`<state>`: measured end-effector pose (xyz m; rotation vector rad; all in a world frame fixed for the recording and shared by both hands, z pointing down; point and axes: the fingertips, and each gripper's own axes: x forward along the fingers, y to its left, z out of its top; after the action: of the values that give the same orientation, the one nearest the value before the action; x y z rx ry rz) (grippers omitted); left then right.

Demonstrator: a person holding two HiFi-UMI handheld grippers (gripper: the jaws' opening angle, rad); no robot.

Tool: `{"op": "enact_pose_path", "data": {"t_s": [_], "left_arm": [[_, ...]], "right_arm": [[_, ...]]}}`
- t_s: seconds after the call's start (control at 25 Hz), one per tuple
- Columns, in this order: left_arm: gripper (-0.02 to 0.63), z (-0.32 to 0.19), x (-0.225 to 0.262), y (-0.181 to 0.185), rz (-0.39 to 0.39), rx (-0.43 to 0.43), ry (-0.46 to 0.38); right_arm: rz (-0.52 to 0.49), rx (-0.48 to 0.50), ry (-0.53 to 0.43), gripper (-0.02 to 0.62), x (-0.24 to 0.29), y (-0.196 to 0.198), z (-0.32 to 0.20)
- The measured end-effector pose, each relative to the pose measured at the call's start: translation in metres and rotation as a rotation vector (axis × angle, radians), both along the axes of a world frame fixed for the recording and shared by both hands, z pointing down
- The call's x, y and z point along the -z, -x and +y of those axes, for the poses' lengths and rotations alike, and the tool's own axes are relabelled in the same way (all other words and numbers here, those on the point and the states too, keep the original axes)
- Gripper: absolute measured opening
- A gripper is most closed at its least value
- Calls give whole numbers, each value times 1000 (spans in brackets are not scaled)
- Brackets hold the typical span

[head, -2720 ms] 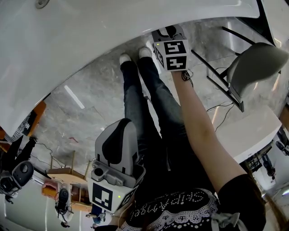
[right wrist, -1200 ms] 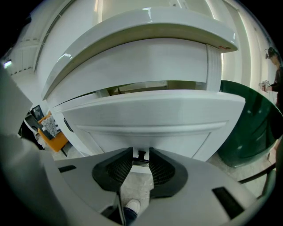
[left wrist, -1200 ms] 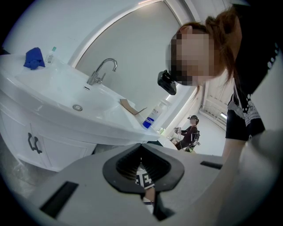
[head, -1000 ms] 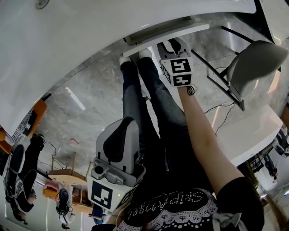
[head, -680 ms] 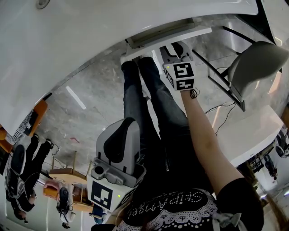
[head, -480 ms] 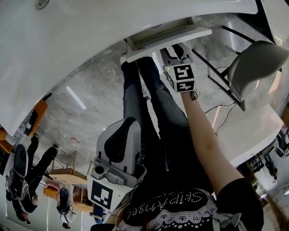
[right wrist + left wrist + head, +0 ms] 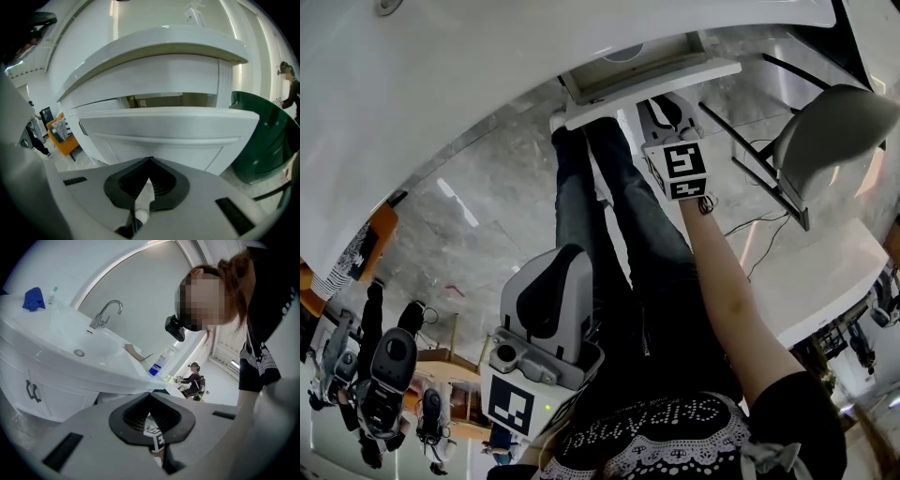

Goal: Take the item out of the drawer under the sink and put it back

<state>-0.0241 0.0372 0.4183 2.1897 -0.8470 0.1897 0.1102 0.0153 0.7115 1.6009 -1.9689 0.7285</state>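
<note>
While the white flat-fronted drawer [image 7: 694,75] stands pulled part-way out under the glossy white sink counter [image 7: 487,84], the right gripper [image 7: 664,105] sits at its 6 o'clock in the head view. It is near the front panel, and its own view shows it apart from the panel. Its jaws have just been closing. The right gripper view shows the tips met with nothing between them, and the drawer front straight ahead at 12 o'clock.

Inside the drawer a pale rounded shape [image 7: 623,53] lies toward the back, at 11 o'clock of the right gripper. It is too small to tell what it is. The right gripper view gives only a dim brownish gap above the panel, and no item can be made out there.

The left gripper [image 7: 555,258] is low at 7 o'clock of the head view, close to the person's torso and well apart from the drawer. Its jaws are together and empty.

The legs in dark jeans [image 7: 600,216] run from the drawer down past the left gripper. A dark green bin [image 7: 260,140] is at 3 o'clock of the drawer, and a grey shell chair [image 7: 834,131] is at 3 o'clock of the right gripper.

The left gripper view shows a chrome tap [image 7: 107,312], a blue cloth [image 7: 33,298] at its 9 o'clock, and a clear bottle of blue liquid [image 7: 159,364] at its 4 o'clock.
</note>
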Motion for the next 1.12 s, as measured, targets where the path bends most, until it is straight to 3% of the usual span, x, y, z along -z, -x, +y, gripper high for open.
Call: {"op": "enact_pose_path", "data": {"t_s": [0.04, 0.2, 0.64, 1.12], "left_arm": [[5, 1, 0, 0, 0, -1, 0], [5, 2, 2, -1, 8, -10, -16], [5, -2, 17, 1, 21, -20, -61], [5, -36, 69, 14, -8, 19, -192]], "right_arm": [[0, 17, 15, 17, -2, 5, 10], [-34, 16, 82, 17, -14, 0, 56], [-103, -14, -36, 17, 53, -2, 39], [-100, -12, -128, 17, 149, -24, 9]]}}
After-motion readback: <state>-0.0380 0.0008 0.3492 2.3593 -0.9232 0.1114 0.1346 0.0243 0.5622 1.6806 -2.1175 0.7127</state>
